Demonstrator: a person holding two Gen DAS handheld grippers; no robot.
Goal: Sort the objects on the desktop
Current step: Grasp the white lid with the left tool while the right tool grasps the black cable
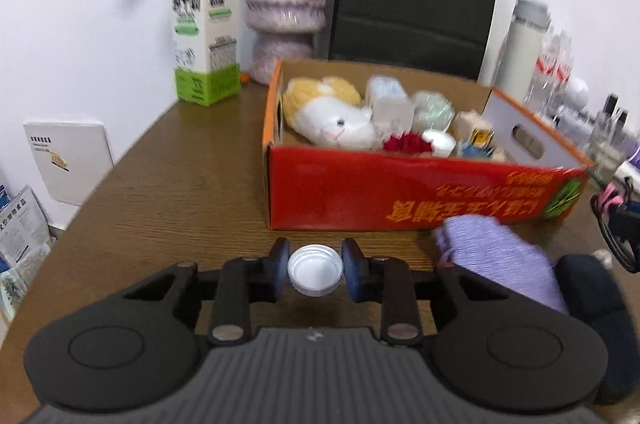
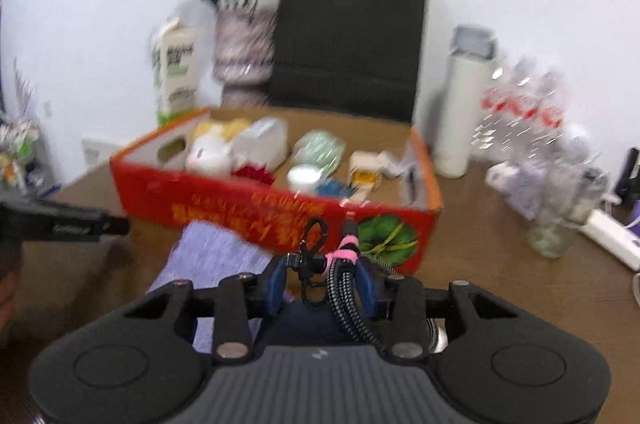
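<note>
My left tongs (image 1: 315,274) pinch a white lid (image 1: 315,269) by its rim, pads on opposite edges. It looks light, stiff and slick, so I judge a level, gentle squeeze suits it. The red box (image 1: 400,184) sits just ahead. My right tongs (image 2: 323,282) clench a bundled cable (image 2: 344,288), tied with a pink band: limp and springy, best held at the tie. The box (image 2: 256,208) lies just beyond them.

A small white plastic lid (image 1: 315,269) sits open side up, pinched between the left jaws. A bundled black braided cable (image 2: 347,298) with a pink tie hangs clamped between the right jaws, its loops dangling ahead.
</note>
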